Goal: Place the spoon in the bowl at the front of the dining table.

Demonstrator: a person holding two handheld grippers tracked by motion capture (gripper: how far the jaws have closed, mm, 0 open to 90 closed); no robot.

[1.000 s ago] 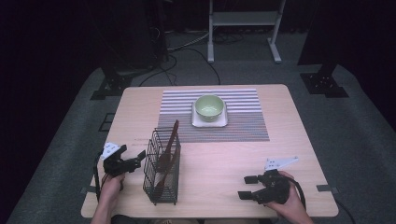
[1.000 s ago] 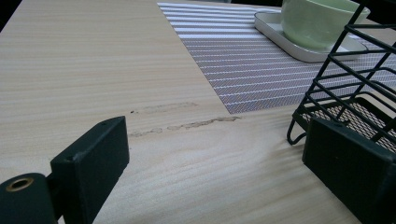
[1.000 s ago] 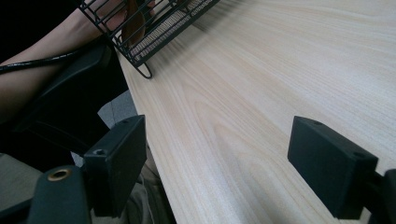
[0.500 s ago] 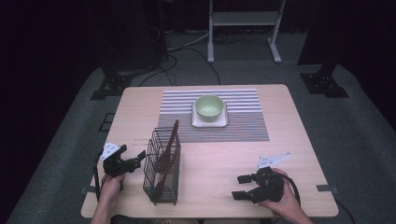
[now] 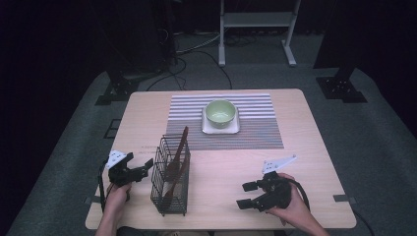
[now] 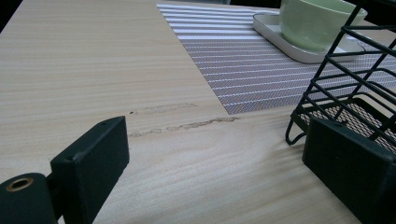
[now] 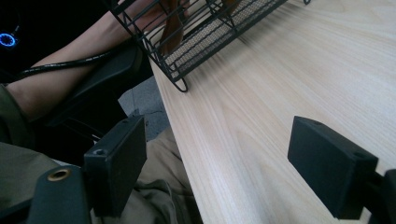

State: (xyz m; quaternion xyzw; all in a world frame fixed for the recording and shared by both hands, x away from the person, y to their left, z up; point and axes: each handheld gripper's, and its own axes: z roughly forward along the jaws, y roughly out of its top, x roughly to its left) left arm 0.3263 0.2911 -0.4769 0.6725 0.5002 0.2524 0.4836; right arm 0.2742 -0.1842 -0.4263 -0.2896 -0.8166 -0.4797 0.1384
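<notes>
At the desk's near edge, the right hand-held gripper [image 5: 250, 194] is wide open and empty, aimed left toward the rack [image 5: 172, 177]. The left hand-held gripper [image 5: 140, 167], also open and empty, sits just beside the rack's left side. The spoon [image 5: 176, 160] leans inside. A careless nudge could tip the light rack. Farther back, the bowl [image 5: 220, 112] rests on the mat [image 5: 255, 132].

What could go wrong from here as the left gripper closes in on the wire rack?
The wire rack is tall and narrow, and the left gripper, jaws open, sits right beside it; a sideways nudge might tip it or slide it. The brown utensil leans loosely above the rim and could fall out. The right gripper, also open, rests near the table's front edge, where its cable might snag.
</notes>
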